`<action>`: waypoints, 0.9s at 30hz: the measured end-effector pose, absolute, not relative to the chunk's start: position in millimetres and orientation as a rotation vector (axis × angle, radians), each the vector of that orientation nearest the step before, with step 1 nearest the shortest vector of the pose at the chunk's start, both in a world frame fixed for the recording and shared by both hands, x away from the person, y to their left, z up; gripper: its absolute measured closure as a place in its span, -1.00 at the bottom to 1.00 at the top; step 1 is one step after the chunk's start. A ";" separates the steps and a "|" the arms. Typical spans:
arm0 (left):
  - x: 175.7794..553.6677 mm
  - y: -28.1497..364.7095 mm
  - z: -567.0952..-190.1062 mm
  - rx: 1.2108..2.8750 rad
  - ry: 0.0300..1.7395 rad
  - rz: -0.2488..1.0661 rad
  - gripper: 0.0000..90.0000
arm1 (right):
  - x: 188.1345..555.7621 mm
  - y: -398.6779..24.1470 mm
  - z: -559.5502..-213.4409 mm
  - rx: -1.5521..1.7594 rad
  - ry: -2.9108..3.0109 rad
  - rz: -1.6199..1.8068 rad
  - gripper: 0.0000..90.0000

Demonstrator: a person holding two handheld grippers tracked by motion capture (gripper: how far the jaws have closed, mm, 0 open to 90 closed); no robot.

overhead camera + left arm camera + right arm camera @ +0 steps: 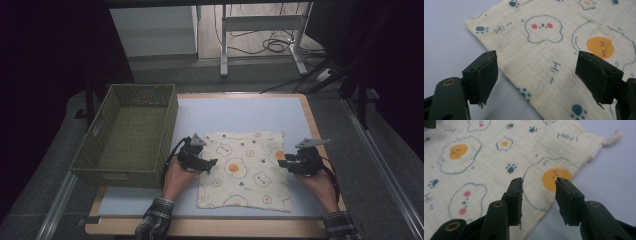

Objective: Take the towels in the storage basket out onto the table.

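A cream cloth printed with fried eggs, paw prints and small faces lies flat on the pale blue table top. My left gripper hovers at the cloth's left edge, jaws wide open, with the cloth edge running between them. My right gripper sits at the cloth's right edge, jaws open a little, above an orange yolk print on the cloth. Neither gripper holds anything. A short white loop sticks out from the cloth's far corner.
A green woven basket stands empty on the left of the table, close to my left hand. The table's wooden rim runs along the front. Metal desk legs and cables lie on the floor beyond.
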State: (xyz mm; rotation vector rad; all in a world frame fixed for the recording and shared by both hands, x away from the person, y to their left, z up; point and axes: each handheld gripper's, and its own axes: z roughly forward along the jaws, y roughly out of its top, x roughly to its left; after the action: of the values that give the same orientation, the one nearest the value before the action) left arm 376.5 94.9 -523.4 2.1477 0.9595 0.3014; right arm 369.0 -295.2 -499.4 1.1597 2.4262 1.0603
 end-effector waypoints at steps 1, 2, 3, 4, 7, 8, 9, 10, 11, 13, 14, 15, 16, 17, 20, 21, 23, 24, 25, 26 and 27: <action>379.0 94.5 -523.3 2.149 0.964 0.317 -0.53 | 375.7 -292.8 -498.7 1.116 2.418 1.029 0.35; 381.4 94.1 -523.1 2.157 0.968 0.335 -0.53 | 375.7 -292.8 -498.7 1.116 2.418 1.029 0.35; 383.9 93.3 -523.2 2.157 0.974 0.349 -0.50 | 383.2 -290.3 -498.7 1.130 2.402 1.007 0.36; 386.4 92.9 -523.0 2.161 0.980 0.361 -0.50 | 383.2 -290.3 -498.7 1.130 2.402 1.007 0.36; 394.4 93.2 -521.4 2.165 1.002 0.407 -0.41 | 395.9 -290.2 -498.1 1.163 2.355 1.005 0.41; 396.5 93.7 -521.3 2.159 1.008 0.415 -0.38 | 399.8 -290.5 -498.1 1.173 2.339 1.012 0.44; 399.5 94.5 -521.0 2.154 1.015 0.417 -0.37 | 402.6 -290.7 -498.2 1.180 2.332 1.011 0.48; 402.4 95.7 -520.6 2.153 1.020 0.417 -0.34 | 406.2 -291.1 -498.4 1.189 2.319 1.001 0.49; 405.4 96.8 -520.4 2.147 1.028 0.427 -0.29 | 410.2 -291.5 -499.1 1.193 2.307 0.995 0.49; 411.6 99.2 -520.0 2.143 1.047 0.432 -0.18 | 422.1 -294.5 -500.3 1.224 2.283 0.994 0.52; 414.6 100.0 -519.9 2.141 1.059 0.448 -0.18 | 422.1 -294.5 -500.3 1.224 2.283 0.994 0.52; 417.4 100.4 -519.8 2.137 1.070 0.459 -0.15 | 426.0 -295.5 -500.2 1.228 2.274 0.992 0.52; 420.2 100.9 -519.8 2.133 1.078 0.466 -0.10 | 429.9 -296.8 -499.9 1.235 2.272 0.999 0.53; 423.0 101.3 -520.0 2.126 1.086 0.469 -0.07 | 434.0 -297.9 -499.6 1.236 2.271 1.004 0.57; 431.0 102.5 -522.2 2.109 1.103 0.498 0.03 | 444.0 -297.5 -498.2 1.241 2.266 0.997 0.61; 433.8 102.7 -523.4 2.102 1.115 0.514 0.05 | 447.2 -297.0 -498.2 1.248 2.268 1.002 0.61; 439.4 104.9 -525.2 2.088 1.133 0.522 0.11 | 452.4 -295.6 -499.1 1.251 2.267 0.988 0.61; 441.6 105.9 -525.9 2.081 1.146 0.517 0.12 | 455.5 -294.6 -500.3 1.257 2.267 0.986 0.61; 443.5 106.7 -526.5 2.076 1.151 0.517 0.16 | 458.0 -293.8 -501.7 1.258 2.264 0.986 0.61; 446.5 107.6 -527.7 2.070 1.164 0.524 0.18 | 462.1 -292.2 -504.4 1.261 2.258 0.971 0.61; 446.5 107.6 -527.7 2.070 1.164 0.524 0.20 | 462.1 -292.2 -504.4 1.261 2.258 0.971 0.61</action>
State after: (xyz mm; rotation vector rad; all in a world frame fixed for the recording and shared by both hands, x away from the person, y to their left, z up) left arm 446.5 107.6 -527.7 2.0699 1.1643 0.5243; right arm 462.1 -292.2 -504.4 1.2614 2.2576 0.9708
